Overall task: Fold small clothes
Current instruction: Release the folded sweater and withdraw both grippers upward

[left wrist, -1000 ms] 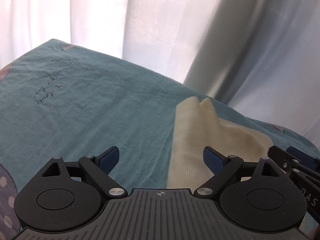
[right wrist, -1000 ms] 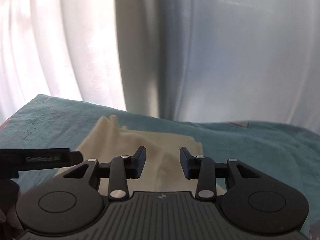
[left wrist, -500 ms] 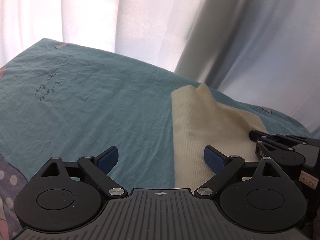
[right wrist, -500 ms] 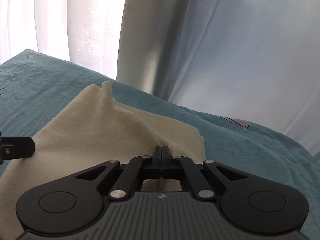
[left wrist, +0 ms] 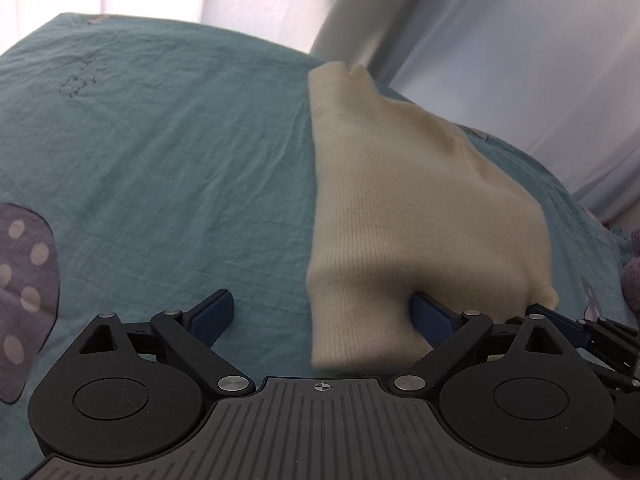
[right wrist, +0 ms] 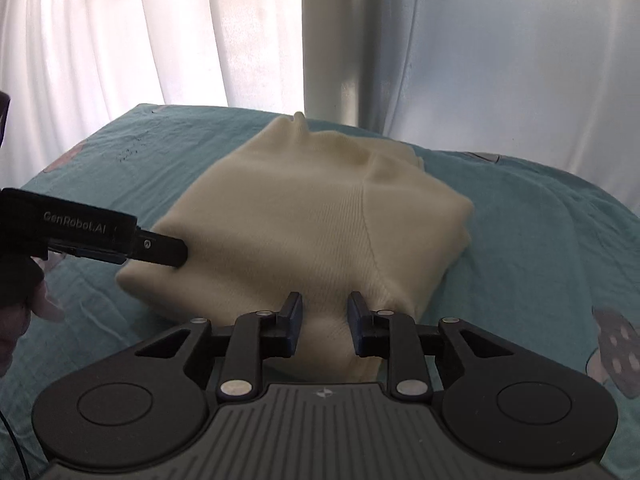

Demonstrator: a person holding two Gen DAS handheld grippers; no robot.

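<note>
Right gripper [right wrist: 324, 320] jaws reopened astride cream garment [right wrist: 312, 216].

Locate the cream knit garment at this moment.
The cream knit garment lies on the teal bedsheet before the white curtains, centre in the right wrist view, right of centre in the left wrist view, with both tongs at its near edge.

Cream ribbed-knit garment [right wrist: 304, 216], plain, no print. Teal crinkled cotton bedsheet [left wrist: 168, 152] carried dark handwriting-style script at 11 o'clock and grey-purple patches with pale polka dots [left wrist: 24, 280] at 9. White sheer curtains [right wrist: 180, 32]. Black grippers, blue pads [left wrist: 212, 314].
</note>
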